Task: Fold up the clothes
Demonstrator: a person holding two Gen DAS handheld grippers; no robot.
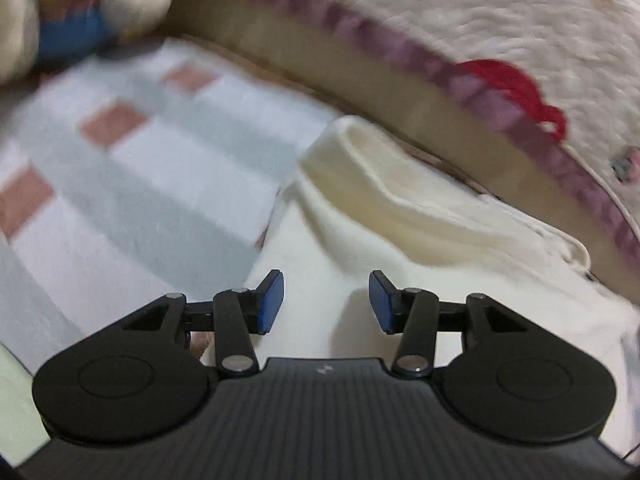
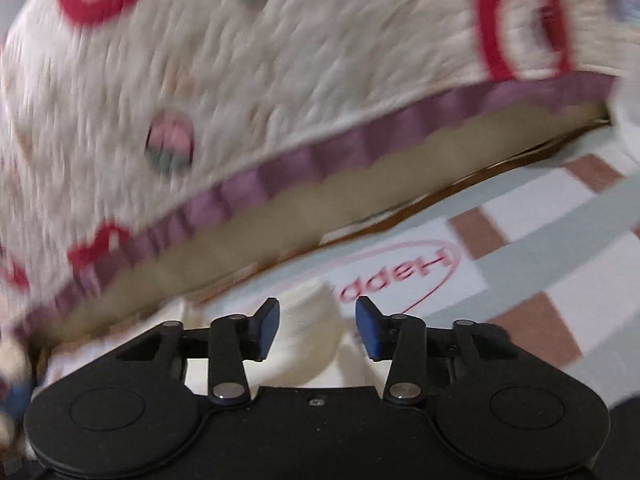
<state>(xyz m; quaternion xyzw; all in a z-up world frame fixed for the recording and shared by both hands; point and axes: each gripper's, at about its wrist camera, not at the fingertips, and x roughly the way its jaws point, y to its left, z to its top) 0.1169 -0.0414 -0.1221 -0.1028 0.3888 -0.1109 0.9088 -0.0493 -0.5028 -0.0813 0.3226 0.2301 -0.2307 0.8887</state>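
A cream-white garment point(image 1: 400, 216) lies on a checked mat, with a folded collar or cuff raised toward the far side. My left gripper point(image 1: 326, 300) is open just above the garment's near part, nothing between its blue pads. In the right wrist view a bunched part of the same cream garment point(image 2: 308, 320) lies between and just beyond the pads. My right gripper point(image 2: 316, 328) is open around it, not closed on it.
The mat point(image 1: 132, 184) has pale blue, white and pink squares and a "Happy" logo point(image 2: 400, 272). A bed with a cream quilt with red patterns point(image 2: 240, 60) and purple trim point(image 1: 500, 120) borders the far side. A plush toy point(image 1: 80, 8) sits at the far left.
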